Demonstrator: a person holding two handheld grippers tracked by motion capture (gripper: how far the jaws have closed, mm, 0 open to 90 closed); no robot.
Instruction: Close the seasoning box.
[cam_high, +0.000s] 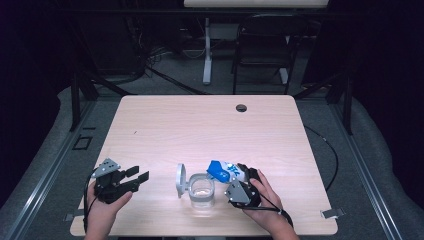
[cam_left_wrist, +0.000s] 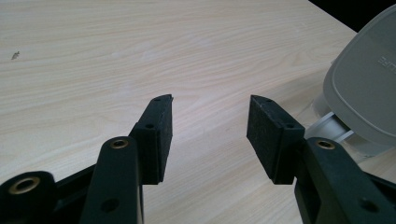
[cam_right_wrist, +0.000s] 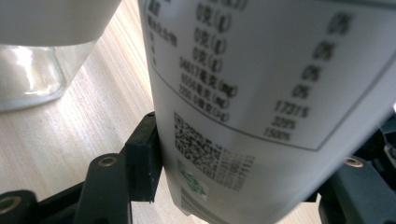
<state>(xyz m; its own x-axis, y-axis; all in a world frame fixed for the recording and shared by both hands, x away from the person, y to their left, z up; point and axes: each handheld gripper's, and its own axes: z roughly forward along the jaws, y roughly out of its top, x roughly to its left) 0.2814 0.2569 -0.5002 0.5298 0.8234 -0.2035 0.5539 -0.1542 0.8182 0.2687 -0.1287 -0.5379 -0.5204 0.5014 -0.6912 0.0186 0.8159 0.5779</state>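
— Right gripper (cam_high: 235, 181): how is it seen from the high view?

— It is clenched on a white container with a blue cap (cam_high: 226, 171), which is tilted over so that the blue end is pointed toward the glass jar (cam_high: 202, 190). The jar is stood near the front edge of the table (cam_high: 200, 125), between the two hands, and its grey hinged lid (cam_high: 180, 180) is swung open to its left. The blue cap is held just above and beside the jar's rim.

— And the left gripper (cam_high: 138, 178) in that view?

— It is held low over the table, to the left of the jar and apart from it. Its jaws are spread and nothing is grasped between them. A grey three-cornered plate is carried on its top.

— What is given by the left gripper view?

— Two black pads (cam_left_wrist: 159, 135) are seen standing well apart, with bare wood grain between them — released, plainly. The grey lid (cam_left_wrist: 369, 88) is caught at the right edge, beyond the right-hand pad.

— And the right gripper view?

— The white container (cam_right_wrist: 261, 107) is seen close up, its printed table and a square code turned toward the camera. The left-hand pad (cam_right_wrist: 142, 158) is pressed against its side; the other pad is hidden behind the container. The glass jar (cam_right_wrist: 28, 74) is seen at the upper left, standing on the wood just beside the container.
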